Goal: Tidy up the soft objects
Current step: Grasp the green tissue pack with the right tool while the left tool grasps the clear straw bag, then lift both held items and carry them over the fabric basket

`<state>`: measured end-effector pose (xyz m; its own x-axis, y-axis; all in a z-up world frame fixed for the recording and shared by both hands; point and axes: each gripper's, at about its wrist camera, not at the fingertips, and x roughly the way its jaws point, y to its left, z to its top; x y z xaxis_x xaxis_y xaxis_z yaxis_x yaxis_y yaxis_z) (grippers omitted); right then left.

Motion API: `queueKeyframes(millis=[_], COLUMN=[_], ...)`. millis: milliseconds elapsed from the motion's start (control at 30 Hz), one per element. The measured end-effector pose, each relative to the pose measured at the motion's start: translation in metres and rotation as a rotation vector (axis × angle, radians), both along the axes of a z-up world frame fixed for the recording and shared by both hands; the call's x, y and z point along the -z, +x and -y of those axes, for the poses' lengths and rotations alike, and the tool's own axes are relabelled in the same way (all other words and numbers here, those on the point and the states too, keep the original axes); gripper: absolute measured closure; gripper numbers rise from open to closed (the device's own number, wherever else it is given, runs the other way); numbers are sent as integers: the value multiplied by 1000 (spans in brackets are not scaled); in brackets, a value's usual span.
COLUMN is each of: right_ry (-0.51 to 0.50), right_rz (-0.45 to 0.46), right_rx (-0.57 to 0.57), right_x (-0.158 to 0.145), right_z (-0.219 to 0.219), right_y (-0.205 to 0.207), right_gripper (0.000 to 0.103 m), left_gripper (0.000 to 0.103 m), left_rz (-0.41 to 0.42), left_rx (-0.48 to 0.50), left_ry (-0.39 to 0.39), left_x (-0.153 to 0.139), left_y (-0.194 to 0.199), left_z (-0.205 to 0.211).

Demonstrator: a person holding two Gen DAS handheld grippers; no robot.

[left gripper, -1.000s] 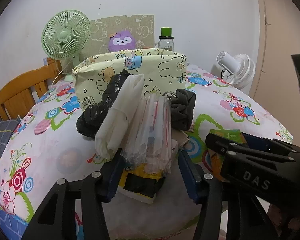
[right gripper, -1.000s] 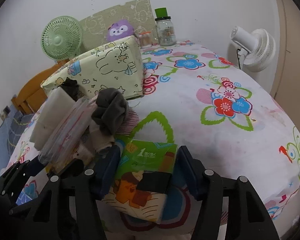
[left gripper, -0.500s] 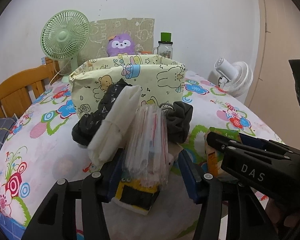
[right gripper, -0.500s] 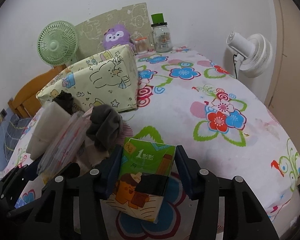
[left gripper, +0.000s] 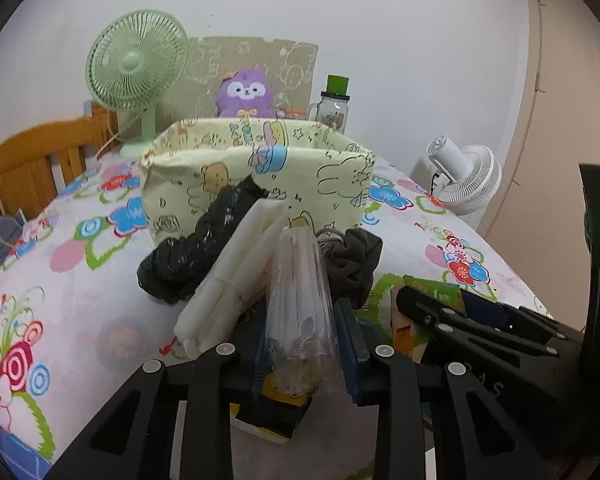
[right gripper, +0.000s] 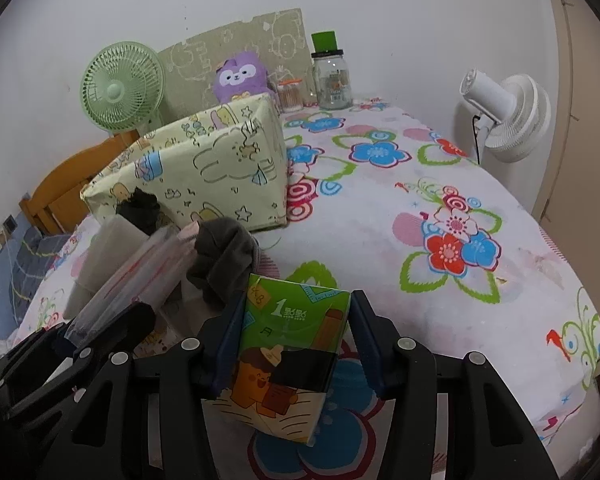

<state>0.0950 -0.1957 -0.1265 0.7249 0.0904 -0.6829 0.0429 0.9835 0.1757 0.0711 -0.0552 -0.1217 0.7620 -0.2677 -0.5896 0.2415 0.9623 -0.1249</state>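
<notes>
Left gripper (left gripper: 306, 354) closing on a clear plastic packet (left gripper: 300, 300), blue pads pressed against both its sides, packet squeezed narrow and standing up between them. Right gripper (right gripper: 295, 344) clamped on a green tissue pack (right gripper: 287, 356), pads flat against its two sides, pack lifted clear of the flowered bedsheet (right gripper: 440, 208). Just behind the packet: a white folded bundle (left gripper: 227, 280), a black crumpled bag (left gripper: 195, 248) and a dark grey cloth (left gripper: 354, 258), all heaped together on the bed. Beyond the heap, a pale yellow cartoon-print fabric bin (left gripper: 255, 172), open at the top. Farther back against the wall: a green fan (left gripper: 135, 80), a purple plush toy (left gripper: 243, 94), a green-lidded jar (left gripper: 335, 104). White fan (left gripper: 466, 178) off the bed's right edge.
</notes>
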Motion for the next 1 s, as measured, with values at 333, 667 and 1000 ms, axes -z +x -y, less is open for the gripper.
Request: queueKeyframes(millis=[333,667,1000], right_ry=[1,-9,-39], right_rz=[52,106,155], right_rx=[7,7,-27], right_x=[-21,-43,-62], right_z=[-1,-3,-8], right_y=[-6,-13,-17], right_gripper=[49,49,49], left_gripper=[79,79,79], left_rz=[40,78,127], left_rx=[-8,-24,-39], left_ry=[7,14,35], left_x=[-19,-39,-57], left_y=[-8,-16,-19], left_z=[2,1,-1])
